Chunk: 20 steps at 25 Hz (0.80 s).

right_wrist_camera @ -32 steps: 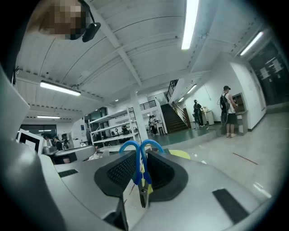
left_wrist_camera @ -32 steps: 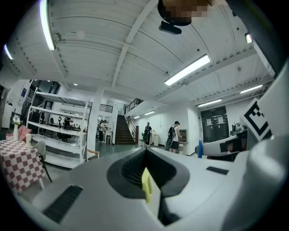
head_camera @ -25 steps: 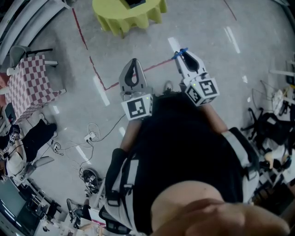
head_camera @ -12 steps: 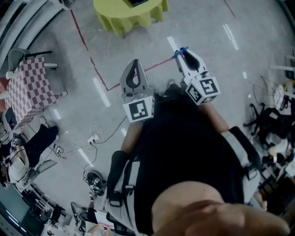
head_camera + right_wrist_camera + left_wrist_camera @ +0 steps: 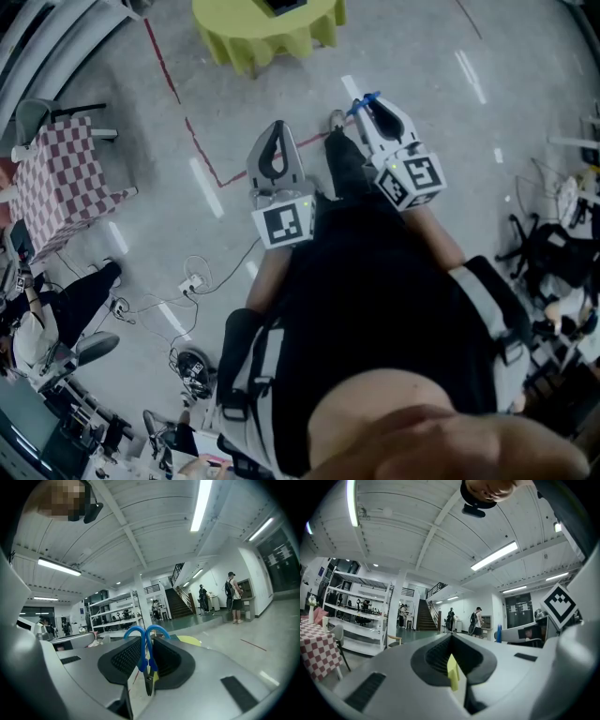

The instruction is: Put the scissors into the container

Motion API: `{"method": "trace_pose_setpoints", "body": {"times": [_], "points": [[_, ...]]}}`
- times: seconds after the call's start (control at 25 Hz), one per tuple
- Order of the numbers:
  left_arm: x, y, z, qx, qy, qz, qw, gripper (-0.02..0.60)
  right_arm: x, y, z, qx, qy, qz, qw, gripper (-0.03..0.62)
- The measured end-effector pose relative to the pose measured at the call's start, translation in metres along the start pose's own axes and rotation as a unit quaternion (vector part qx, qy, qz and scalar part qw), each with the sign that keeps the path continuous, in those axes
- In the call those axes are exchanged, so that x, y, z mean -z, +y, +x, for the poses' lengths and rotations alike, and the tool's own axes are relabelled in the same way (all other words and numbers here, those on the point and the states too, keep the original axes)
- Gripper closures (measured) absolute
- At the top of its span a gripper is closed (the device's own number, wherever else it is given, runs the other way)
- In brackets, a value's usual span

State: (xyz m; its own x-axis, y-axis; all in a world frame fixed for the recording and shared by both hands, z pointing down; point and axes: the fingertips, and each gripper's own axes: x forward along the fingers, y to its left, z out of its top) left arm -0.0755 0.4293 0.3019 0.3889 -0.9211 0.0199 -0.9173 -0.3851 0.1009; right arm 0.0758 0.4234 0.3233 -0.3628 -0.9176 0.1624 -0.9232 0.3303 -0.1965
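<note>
At the far left of the head view a checked worktop (image 5: 56, 178) stands on the grey floor (image 5: 450, 141), and loose cables (image 5: 183, 279) lie nearer, below it. A red tape line (image 5: 202, 150) runs over the floor from the far left towards the middle.

The left gripper (image 5: 276, 127) is held out in front of the person's dark top, its marker cube (image 5: 283, 221) on the near side. In the left gripper view its jaws (image 5: 451, 637) meet at the tips with nothing clamped between them. A thin yellow sliver shows in the hollow lower down, and what it is cannot be told. Beyond them that view shows white shelving (image 5: 356, 616) at the left, a staircase (image 5: 424, 616) in the middle distance and people standing (image 5: 476, 620) farther off.

A yellow-green worktop (image 5: 267, 28) stands at the far edge of the head view, just left of centre. One shoe (image 5: 336, 120) shows on the floor between the two grippers.

The right gripper (image 5: 373, 105) points the same way, farther out than the left one, with its own marker cube (image 5: 412, 180) nearest the person. Its jaws (image 5: 146, 637) are closed on the scissors (image 5: 145, 660). The two blue handle loops stick out past the jaw tips, and the dark blades point back along the jaws towards the camera. From above, only a blue bit of the scissors (image 5: 367, 102) shows at the tip of that gripper, held in the air above the floor.
</note>
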Motion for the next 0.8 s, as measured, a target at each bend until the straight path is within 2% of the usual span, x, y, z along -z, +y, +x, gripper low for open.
{"method": "trace_pose_setpoints", "body": {"times": [0.28, 0.8], "points": [[0.001, 0.005, 0.054, -0.013, 0.002, 0.011, 0.9998, 0.584, -0.013, -0.036, 0.049, -0.012, -0.006, -0.001, 1.0, 0.517], [0.004, 0.016, 0.206, -0.03, 0.016, 0.012, 0.9994, 0.584, -0.047, -0.123, 0.178, -0.044, 0.007, 0.008, 0.999, 0.517]]}}
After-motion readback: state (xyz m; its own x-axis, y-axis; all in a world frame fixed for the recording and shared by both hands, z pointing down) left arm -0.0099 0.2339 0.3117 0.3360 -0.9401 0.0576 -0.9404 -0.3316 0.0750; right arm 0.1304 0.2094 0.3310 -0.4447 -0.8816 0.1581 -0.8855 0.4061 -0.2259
